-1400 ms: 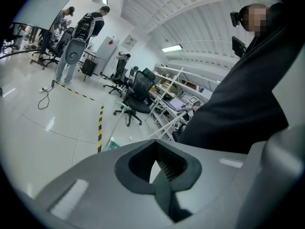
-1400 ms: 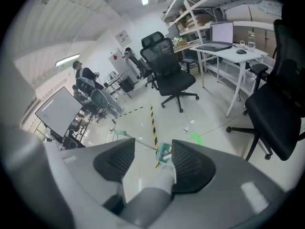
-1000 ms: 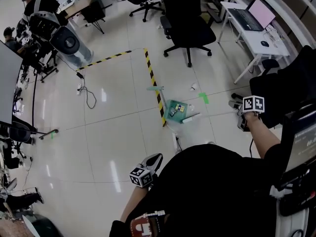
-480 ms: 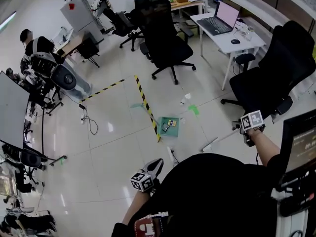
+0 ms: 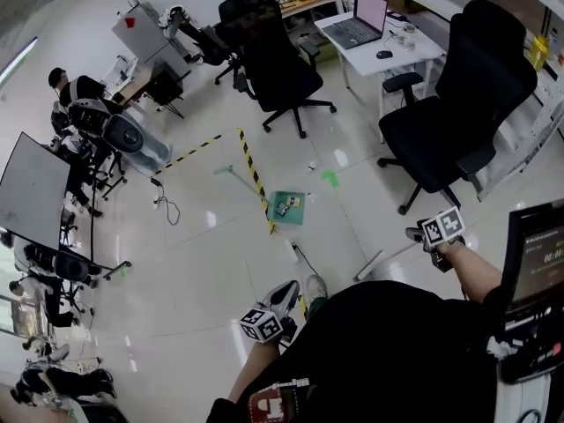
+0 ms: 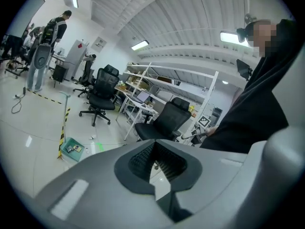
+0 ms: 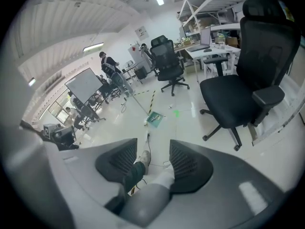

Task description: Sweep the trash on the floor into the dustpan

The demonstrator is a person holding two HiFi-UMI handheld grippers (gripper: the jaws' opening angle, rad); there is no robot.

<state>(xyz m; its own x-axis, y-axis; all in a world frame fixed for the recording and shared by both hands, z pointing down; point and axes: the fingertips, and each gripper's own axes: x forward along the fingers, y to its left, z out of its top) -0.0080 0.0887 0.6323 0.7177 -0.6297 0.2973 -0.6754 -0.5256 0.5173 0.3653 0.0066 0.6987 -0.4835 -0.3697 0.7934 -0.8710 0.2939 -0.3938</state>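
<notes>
The green dustpan (image 5: 287, 206) lies on the floor by the black-and-yellow tape, with small trash inside it; its long handle (image 5: 233, 174) points up-left. It also shows as the dustpan (image 6: 72, 148) and the dustpan (image 7: 155, 119). A white scrap (image 5: 311, 165) and a green patch (image 5: 330, 179) lie just beyond it. My right gripper (image 5: 416, 237) is shut on the grey broom handle (image 5: 381, 261), which is held off to the right, well away from the pan. The handle (image 7: 145, 199) fills the right gripper's (image 7: 152, 168) jaws. My left gripper (image 5: 282, 294), near my body, is shut on nothing, as the left gripper (image 6: 156, 173) view confirms.
Two black office chairs (image 5: 445, 95) (image 5: 273, 69) stand to the right and behind. A white desk with a laptop (image 5: 370, 25) is at the back. A cable (image 5: 165, 203) and a power strip (image 5: 293, 252) lie on the floor. People and equipment crowd the left side (image 5: 79, 117). My shoe (image 5: 315, 287) is just below the power strip.
The view has pulled back and the dustpan now sits farther away. My right gripper has drawn the broom away from the pan toward my right side. The left gripper stays put.
</notes>
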